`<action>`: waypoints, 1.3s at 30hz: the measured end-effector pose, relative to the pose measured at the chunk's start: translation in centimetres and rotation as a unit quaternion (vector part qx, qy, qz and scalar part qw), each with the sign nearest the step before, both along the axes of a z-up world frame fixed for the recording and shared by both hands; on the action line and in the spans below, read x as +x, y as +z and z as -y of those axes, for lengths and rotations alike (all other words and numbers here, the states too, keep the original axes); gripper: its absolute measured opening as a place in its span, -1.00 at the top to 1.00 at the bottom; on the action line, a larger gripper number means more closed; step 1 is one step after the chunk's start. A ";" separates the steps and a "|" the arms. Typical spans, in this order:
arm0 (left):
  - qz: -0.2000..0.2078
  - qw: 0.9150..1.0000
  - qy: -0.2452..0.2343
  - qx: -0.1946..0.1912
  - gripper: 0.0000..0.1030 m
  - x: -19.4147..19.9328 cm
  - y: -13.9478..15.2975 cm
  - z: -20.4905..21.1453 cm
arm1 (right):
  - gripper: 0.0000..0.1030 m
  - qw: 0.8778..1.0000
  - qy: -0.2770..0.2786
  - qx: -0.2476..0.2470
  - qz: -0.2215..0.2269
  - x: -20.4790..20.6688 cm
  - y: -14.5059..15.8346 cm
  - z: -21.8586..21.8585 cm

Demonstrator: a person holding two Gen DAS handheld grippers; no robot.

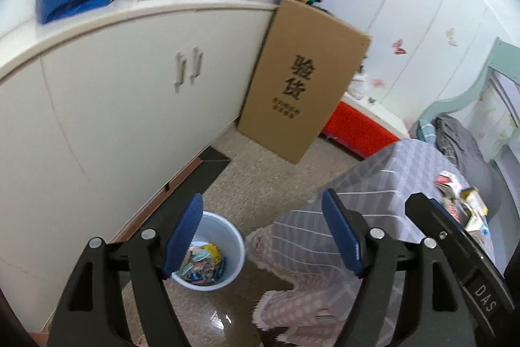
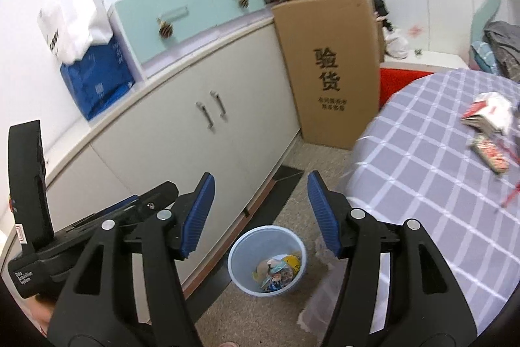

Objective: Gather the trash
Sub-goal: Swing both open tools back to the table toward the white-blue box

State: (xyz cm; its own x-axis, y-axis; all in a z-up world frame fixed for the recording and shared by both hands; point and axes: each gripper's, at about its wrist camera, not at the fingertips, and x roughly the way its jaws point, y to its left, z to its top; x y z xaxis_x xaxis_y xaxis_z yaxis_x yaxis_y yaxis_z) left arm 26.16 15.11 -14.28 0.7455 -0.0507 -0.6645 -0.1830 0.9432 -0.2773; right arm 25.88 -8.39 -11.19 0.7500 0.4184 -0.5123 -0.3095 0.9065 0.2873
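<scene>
Pale blue plastic bin (image 2: 267,260) sits on the floor beside the cabinet (image 2: 201,132), wrappers (image 2: 276,270) already inside. More trash (image 2: 487,122) lies on the checked tablecloth (image 2: 422,171) at 2 o'clock. Left gripper (image 1: 260,236) and right gripper (image 2: 260,213) hang spread and empty above the bin, probably free for another pickup.

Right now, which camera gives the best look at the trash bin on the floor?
The right wrist view: the pale blue trash bin sits unobstructed between the open fingers, its whole rim and the wrappers inside visible. In the left wrist view, the same bin is partly hidden behind one blue finger pad.
</scene>
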 end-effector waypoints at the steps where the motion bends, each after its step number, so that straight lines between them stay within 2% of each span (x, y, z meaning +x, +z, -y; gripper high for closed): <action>1: 0.004 1.000 -0.006 0.004 -0.46 -0.2 0.5 1.0 | -0.20 1.000 -0.007 0.001 0.002 -0.3 0.3 1.1; 9: 0.017 0.995 -0.088 0.033 -0.53 -0.1 2.4 10.7 | -0.36 0.995 -0.096 0.014 0.008 -2.1 1.4 12.1; 13: 0.010 0.991 -0.129 0.034 -0.55 0.8 2.4 15.8 | -0.52 0.988 -0.152 0.017 0.004 -2.5 1.3 18.9; 17: -0.004 0.987 -0.156 0.030 -0.56 1.9 1.9 20.0 | -0.56 0.979 -0.200 0.024 -0.003 -2.8 0.6 25.3; 20: -0.016 0.985 -0.168 0.025 -0.56 2.9 1.4 22.6 | -0.57 0.972 -0.229 0.042 -0.021 -2.4 -0.2 29.8; 23: -0.026 0.984 -0.177 0.021 -0.57 3.9 0.9 24.7 | -0.57 0.969 -0.233 0.063 -0.053 -1.0 -1.6 33.3; 29: -0.044 0.982 -0.183 0.014 -0.58 6.3 -0.1 28.1 | -0.57 0.968 -0.215 0.094 -0.089 0.8 -3.9 36.2; 33: -0.046 0.980 -0.191 0.035 -0.58 7.7 -0.7 30.6 | -0.57 0.974 -0.166 0.110 -0.105 2.6 -4.4 36.0; 39: -0.063 0.977 -0.194 0.061 -0.58 10.1 -2.0 32.9 | -0.57 0.977 -0.140 0.120 -0.108 3.6 -4.5 35.5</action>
State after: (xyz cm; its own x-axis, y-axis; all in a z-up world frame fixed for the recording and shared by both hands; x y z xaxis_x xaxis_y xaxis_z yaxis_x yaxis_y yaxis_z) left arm 36.22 -17.75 -16.24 0.5980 -0.2278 -0.7684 0.1698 0.9730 -0.1563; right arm 29.45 -43.87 -15.66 0.7372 0.3404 -0.5836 0.0325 0.8449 0.5339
